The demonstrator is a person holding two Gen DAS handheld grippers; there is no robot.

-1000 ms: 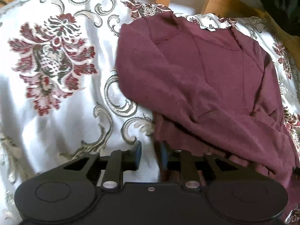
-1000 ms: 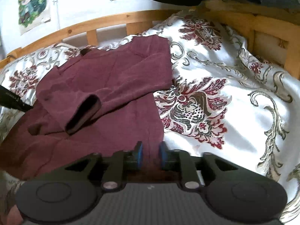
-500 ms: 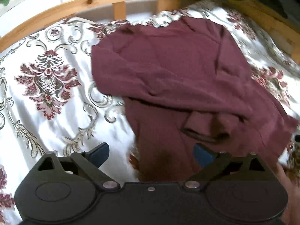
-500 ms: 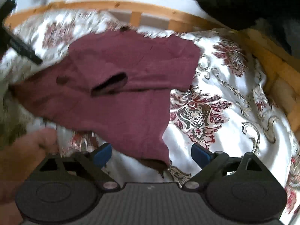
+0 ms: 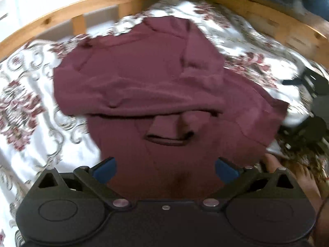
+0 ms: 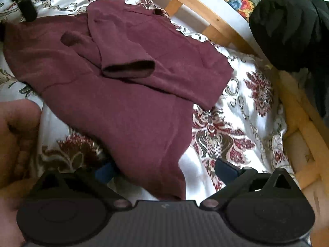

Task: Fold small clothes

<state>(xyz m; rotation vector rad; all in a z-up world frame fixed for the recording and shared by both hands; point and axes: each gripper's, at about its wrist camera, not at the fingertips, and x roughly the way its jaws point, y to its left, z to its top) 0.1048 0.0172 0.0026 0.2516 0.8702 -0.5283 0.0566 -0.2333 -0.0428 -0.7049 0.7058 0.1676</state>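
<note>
Blue pads tip both claws, and both stand spread wide. The left gripper point(image 5: 165, 169) has just been opening; its jaws are far apart at the bottom of the left wrist view, with the lower hem of the maroon shirt point(image 5: 144, 86) lying in the gap between them but not pinched by either pad. The right gripper point(image 6: 164, 169) has likewise just been opening — the bottom corner of the shirt point(image 6: 127, 107) runs down between its jaws, free of the pads, though the left pad is partly hidden behind the cloth.

Outward from the left claw, the shirt fills the middle of the frame, spread on a white bedspread point(image 5: 30, 135) printed with dark red flowers and grey scrolls. One sleeve is folded across the body, its dark cuff opening facing the camera just above the claw. In the right wrist view the same garment lies from the upper left toward the bottom centre, a sleeve cuff resting on its chest.

A hand point(image 6: 14, 144) shows at the left edge of the right wrist view. A wooden bed rail point(image 5: 86, 4) curves along the top of the left view — and a black garment point(image 6: 287, 33) lies heaped at the upper right of the right view.
</note>
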